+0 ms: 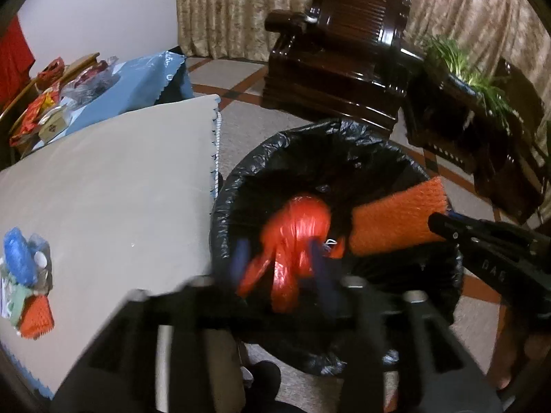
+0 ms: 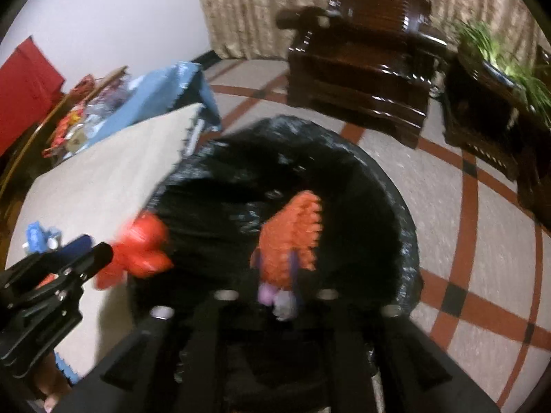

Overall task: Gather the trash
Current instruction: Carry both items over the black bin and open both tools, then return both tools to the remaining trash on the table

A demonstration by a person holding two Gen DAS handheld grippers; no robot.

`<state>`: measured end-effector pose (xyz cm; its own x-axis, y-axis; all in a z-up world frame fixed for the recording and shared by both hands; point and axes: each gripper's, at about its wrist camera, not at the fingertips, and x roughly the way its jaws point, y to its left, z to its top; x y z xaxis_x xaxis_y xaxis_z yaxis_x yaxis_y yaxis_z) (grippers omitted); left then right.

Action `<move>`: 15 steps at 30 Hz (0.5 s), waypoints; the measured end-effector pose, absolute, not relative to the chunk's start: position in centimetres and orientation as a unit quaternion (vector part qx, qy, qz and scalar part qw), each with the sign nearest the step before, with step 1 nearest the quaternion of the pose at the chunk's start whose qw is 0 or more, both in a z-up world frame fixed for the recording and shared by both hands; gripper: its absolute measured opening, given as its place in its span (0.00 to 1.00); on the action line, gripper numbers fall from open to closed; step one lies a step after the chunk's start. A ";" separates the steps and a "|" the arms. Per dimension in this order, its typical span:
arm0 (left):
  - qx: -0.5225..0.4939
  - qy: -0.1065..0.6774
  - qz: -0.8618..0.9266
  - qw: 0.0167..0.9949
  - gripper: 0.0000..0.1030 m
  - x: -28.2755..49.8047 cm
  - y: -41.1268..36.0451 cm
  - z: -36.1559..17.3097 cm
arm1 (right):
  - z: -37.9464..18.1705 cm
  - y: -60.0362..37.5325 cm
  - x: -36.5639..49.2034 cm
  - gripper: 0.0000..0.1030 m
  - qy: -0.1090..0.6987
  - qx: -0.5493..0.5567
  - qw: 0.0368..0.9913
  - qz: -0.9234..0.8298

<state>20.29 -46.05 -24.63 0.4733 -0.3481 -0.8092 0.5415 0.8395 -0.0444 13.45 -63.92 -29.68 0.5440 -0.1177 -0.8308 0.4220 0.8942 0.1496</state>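
A bin lined with a black bag stands on the floor against the grey-covered table. My left gripper hovers over its mouth, blue fingers parted, and a red plastic bag hangs loosely between them. The right wrist view shows that gripper and red bag at the left. My right gripper is also above the bin, fingers slightly apart around the lower end of an orange foam net. The left wrist view shows this gripper and net at the right. Both views are blurred.
More trash lies at the table's near left: a blue bag, an orange foam net and pale scraps. A blue-covered table with clutter stands behind. A dark wooden armchair and a side table with a plant stand beyond the bin.
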 end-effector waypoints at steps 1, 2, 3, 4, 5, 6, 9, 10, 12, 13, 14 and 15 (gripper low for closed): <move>0.115 0.442 -0.259 0.851 0.46 20.4 -46.1 -25.0 | -30.0 -64.1 13.3 0.33 0.453 0.170 0.860 -0.161; 0.117 0.445 -0.259 0.849 0.46 20.5 -45.8 -25.3 | -30.3 -64.1 13.2 0.33 0.454 0.173 0.859 -0.163; 0.118 0.448 -0.258 0.848 0.48 20.5 -45.4 -25.4 | -30.5 -64.1 13.0 0.33 0.455 0.176 0.858 -0.162; 0.119 0.448 -0.257 0.848 0.50 20.6 -44.9 -25.5 | -30.7 -63.9 12.7 0.33 0.456 0.178 0.856 -0.163; 0.122 0.445 -0.253 0.850 0.57 20.5 -44.3 -25.4 | -30.7 -63.6 12.6 0.33 0.457 0.177 0.856 -0.164; 0.122 0.443 -0.249 0.852 0.67 20.5 -43.6 -25.3 | -30.7 -63.1 12.4 0.34 0.458 0.175 0.857 -0.162; 0.121 0.438 -0.241 0.857 0.70 20.6 -41.5 -24.6 | -30.5 -62.5 12.3 0.43 0.457 0.167 0.858 -0.166; 0.118 0.439 -0.239 0.858 0.70 20.7 -41.0 -24.4 | -30.3 -62.4 12.3 0.43 0.455 0.168 0.858 -0.169; 0.115 0.437 -0.232 0.861 0.70 20.7 -39.9 -23.8 | -29.6 -62.1 12.1 0.43 0.449 0.179 0.860 -0.164; 0.113 0.434 -0.228 0.864 0.70 20.8 -39.0 -23.4 | -29.1 -61.7 12.1 0.43 0.445 0.180 0.862 -0.162; 0.112 0.432 -0.225 0.866 0.70 20.8 -38.3 -23.0 | -28.7 -61.1 12.1 0.43 0.442 0.178 0.865 -0.159; 0.113 0.428 -0.219 0.870 0.71 20.7 -37.2 -22.5 | -28.2 -60.4 12.1 0.43 0.439 0.176 0.867 -0.155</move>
